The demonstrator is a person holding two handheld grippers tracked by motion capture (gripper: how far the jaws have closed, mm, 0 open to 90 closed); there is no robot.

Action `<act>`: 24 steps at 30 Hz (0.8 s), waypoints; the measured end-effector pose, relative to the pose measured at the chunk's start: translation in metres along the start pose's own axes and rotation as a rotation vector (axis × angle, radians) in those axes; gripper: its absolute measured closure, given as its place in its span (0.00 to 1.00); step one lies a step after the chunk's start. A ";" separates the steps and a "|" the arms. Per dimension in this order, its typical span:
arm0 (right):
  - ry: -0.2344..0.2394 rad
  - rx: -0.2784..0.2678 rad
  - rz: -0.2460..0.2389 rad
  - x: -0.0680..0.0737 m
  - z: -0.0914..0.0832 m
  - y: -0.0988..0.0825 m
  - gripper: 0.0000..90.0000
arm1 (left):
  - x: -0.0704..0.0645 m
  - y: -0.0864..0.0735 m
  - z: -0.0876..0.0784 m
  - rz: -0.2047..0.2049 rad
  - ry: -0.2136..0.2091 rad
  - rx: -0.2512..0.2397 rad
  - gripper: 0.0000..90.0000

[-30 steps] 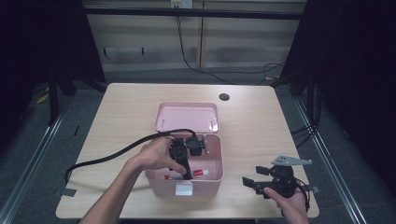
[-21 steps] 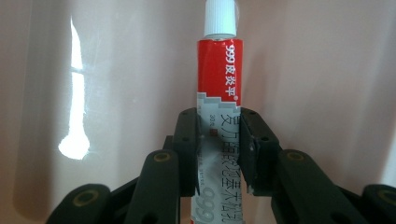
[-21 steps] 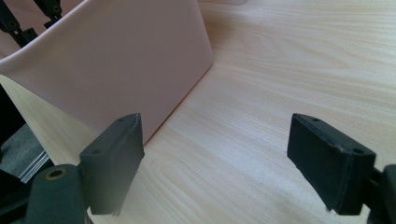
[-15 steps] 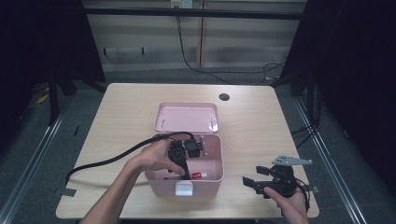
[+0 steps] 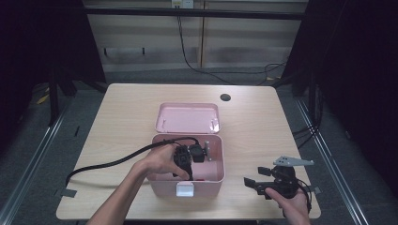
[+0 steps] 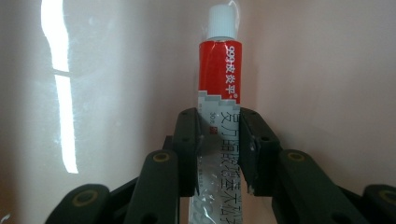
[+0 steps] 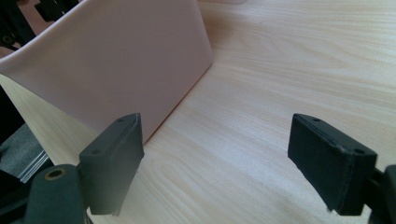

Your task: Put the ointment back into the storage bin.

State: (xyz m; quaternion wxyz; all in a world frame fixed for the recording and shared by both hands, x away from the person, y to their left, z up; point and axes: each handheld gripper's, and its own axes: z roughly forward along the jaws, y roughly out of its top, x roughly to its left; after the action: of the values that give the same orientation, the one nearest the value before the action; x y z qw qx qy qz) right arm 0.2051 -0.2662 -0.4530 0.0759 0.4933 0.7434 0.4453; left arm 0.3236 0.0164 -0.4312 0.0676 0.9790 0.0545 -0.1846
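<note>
A red and white ointment tube [image 6: 219,70] with a white cap stands between the jaws of my left gripper [image 6: 219,154], which is shut on its lower, silver end. The pink inner wall of the box [image 6: 327,84] lies just behind it. In the high view my left gripper [image 5: 186,160] reaches down into the open pink box [image 5: 220,161], with its fingertips hidden by the hand and the box wall. My right gripper [image 5: 254,178] rests low over the table to the right of the box, jaws wide apart. The right gripper [image 7: 219,154] holds nothing and faces the box's outer wall [image 7: 116,60].
The box's pink lid [image 5: 187,117] lies flat on the table just behind the box. A white latch [image 5: 185,189] sits on the box's front. A thick black cable [image 5: 108,164] trails left from my left gripper. A dark round hole [image 5: 225,97] marks the table's far side.
My left hand has sunk a little deeper into the pink box with the tube in its grip. The right gripper has stayed where it was.
</note>
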 end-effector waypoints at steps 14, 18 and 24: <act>0.002 0.000 -0.005 0.000 0.000 0.000 0.20 | 0.011 0.006 0.019 -0.011 -0.030 0.036 0.78; 0.002 0.002 -0.006 0.000 0.001 0.000 0.20 | 0.014 0.006 0.018 -0.018 -0.047 0.029 0.78; 0.004 0.000 -0.007 0.000 0.000 0.000 0.20 | 0.014 0.005 0.016 -0.033 -0.036 0.016 0.77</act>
State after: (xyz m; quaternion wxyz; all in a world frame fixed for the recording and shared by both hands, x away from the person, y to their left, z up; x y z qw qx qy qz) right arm 0.2056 -0.2659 -0.4531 0.0761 0.4899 0.7452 0.4460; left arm 0.3314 0.0099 -0.4501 0.0576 0.9749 0.0682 -0.2040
